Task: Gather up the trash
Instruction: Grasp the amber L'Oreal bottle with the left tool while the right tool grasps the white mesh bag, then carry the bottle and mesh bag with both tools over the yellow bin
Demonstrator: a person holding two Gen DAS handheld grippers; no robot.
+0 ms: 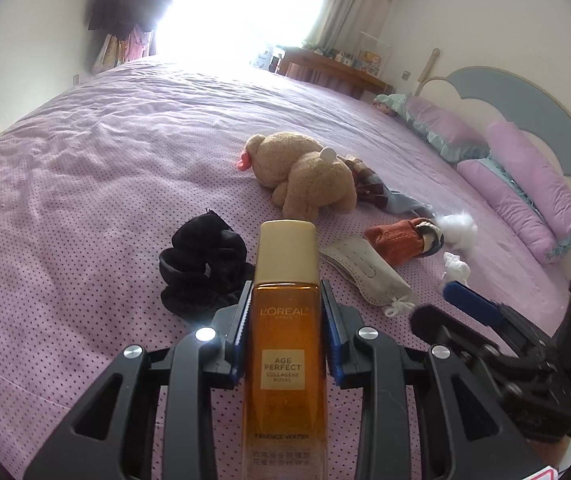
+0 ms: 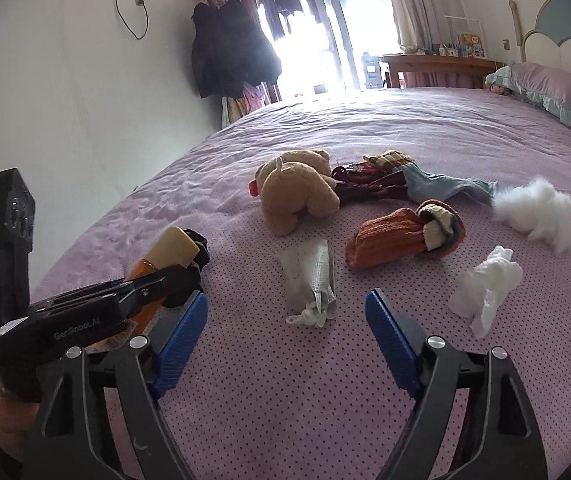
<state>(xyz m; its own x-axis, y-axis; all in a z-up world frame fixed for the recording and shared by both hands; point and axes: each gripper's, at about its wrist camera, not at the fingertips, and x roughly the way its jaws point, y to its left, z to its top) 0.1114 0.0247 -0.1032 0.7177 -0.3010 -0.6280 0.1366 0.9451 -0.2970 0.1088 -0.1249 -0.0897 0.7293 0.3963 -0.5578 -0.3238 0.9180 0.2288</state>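
Your left gripper [image 1: 285,312] is clamped on an amber L'Oréal bottle [image 1: 285,360] with a cream cap, both blue pads pressed to its sides, held above the near edge of the bed [image 1: 85,160]. Your right gripper [image 2: 285,344] stands wide apart with nothing between its fingers, over the same near edge, directly before a grey face mask [image 2: 309,276]. A crumpled white tissue [image 2: 485,288] lies just right of it; white stuffing [image 2: 533,208] lies farther toward the pillows. An orange sock [image 2: 397,236] and teddy bear [image 2: 297,192] sit mid-bed.
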